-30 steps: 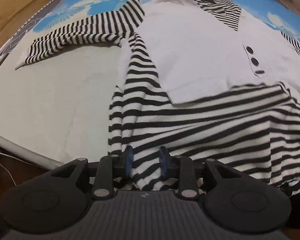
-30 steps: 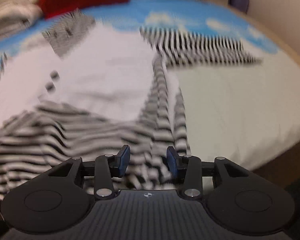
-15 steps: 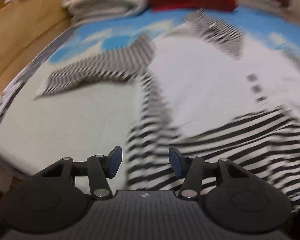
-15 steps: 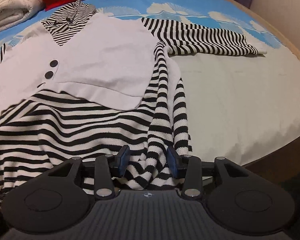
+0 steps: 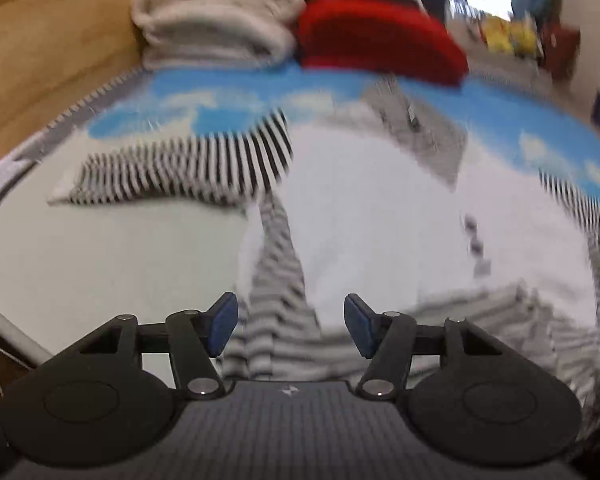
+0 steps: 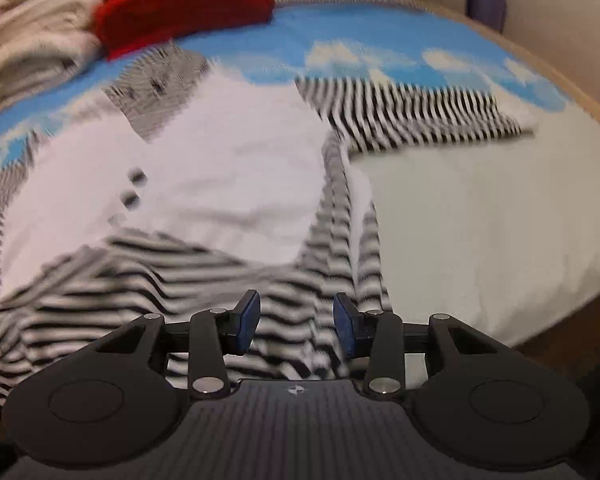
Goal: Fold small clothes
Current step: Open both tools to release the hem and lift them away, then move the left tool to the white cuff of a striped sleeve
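A: Where is the sweater (image 6: 228, 168)?

B: Flat on the bed (image 6: 480, 220), collar far, hem near; its long axis runs away from both cameras.

A: The tools?

B: The left gripper (image 5: 291, 326) and right gripper (image 6: 296, 322) gape, holding nothing. Each should pinch one hem corner evenly and lift together.

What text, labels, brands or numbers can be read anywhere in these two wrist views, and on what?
No readable text in either view.
Left gripper: a small pale emblem on its ribbed body, a symbol, not letters.
Right gripper: a small round crosshair-like mark on its body, no words.
Striped sweater: a small tag at the collar in the left wrist view, too blurred to read.
Yellow packages in the background: too blurred to read.
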`<act>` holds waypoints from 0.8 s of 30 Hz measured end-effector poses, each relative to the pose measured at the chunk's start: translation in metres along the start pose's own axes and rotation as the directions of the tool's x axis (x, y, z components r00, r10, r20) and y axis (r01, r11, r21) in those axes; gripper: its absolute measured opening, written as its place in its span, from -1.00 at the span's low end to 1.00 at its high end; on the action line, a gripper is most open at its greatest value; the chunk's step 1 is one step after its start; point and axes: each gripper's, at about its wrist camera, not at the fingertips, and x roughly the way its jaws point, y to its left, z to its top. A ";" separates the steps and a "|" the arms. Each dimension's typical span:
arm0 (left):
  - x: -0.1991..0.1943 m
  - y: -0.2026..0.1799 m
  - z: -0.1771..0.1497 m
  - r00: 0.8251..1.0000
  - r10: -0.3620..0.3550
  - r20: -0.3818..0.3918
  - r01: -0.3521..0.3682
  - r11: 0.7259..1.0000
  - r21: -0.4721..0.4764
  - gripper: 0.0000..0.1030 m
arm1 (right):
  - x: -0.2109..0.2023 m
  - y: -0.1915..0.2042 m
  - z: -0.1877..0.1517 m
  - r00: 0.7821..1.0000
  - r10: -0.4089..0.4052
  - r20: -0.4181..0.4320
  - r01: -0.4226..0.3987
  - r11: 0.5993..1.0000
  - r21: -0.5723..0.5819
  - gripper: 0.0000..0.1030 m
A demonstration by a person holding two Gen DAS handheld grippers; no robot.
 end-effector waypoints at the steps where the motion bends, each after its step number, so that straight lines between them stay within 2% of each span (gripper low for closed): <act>1: -0.003 0.001 0.008 0.999 -0.005 0.035 0.006 1.000 -0.012 0.28 | -0.007 0.001 0.004 1.000 0.017 0.025 -0.016 1.000 -0.006 -0.18; 3: -0.010 0.000 0.026 0.997 -0.009 0.082 0.010 1.000 -0.013 0.29 | -0.020 0.005 0.017 0.996 0.048 0.069 -0.046 0.999 -0.023 -0.18; 7: -0.017 0.008 0.088 0.988 -0.038 0.150 0.042 0.999 -0.026 0.29 | -0.049 0.007 0.057 0.975 0.125 0.182 -0.119 0.992 -0.041 -0.12; 11: -0.016 0.019 0.150 0.977 -0.062 0.205 0.059 0.998 0.022 0.29 | -0.066 0.009 0.108 0.941 0.144 0.306 -0.126 0.989 -0.080 -0.04; 14: 0.009 0.044 0.183 0.974 -0.057 0.221 0.051 0.998 0.031 0.28 | -0.061 0.013 0.146 0.922 0.156 0.353 -0.122 0.986 -0.117 0.04; 15: 0.024 0.055 0.190 0.978 -0.042 0.206 0.037 0.999 0.027 0.26 | -0.056 0.016 0.156 0.919 0.157 0.363 -0.114 0.984 -0.138 0.04; 17: 0.057 0.077 0.194 0.986 0.007 0.166 -0.009 1.000 0.013 0.06 | -0.040 0.021 0.172 0.916 0.164 0.366 -0.108 0.979 -0.170 0.04; 19: 0.091 0.100 0.182 0.992 0.071 0.108 -0.072 0.997 -0.001 -0.36 | -0.018 0.026 0.185 0.919 0.169 0.355 -0.109 0.977 -0.182 0.04; 21: 0.123 0.121 0.171 0.993 0.118 -0.020 -0.118 0.993 -0.030 -0.70 | 0.001 0.033 0.188 0.926 0.163 0.340 -0.104 0.977 -0.185 0.04; 22: 0.133 0.133 0.168 0.990 0.125 -0.059 -0.129 0.990 -0.065 -0.71 | 0.010 0.035 0.187 0.931 0.163 0.327 -0.105 0.977 -0.186 0.03; 24: 0.145 0.159 0.164 0.993 0.099 -0.063 -0.107 0.984 -0.140 -0.70 | 0.023 0.046 0.186 0.952 0.141 0.273 -0.088 0.977 -0.195 -0.03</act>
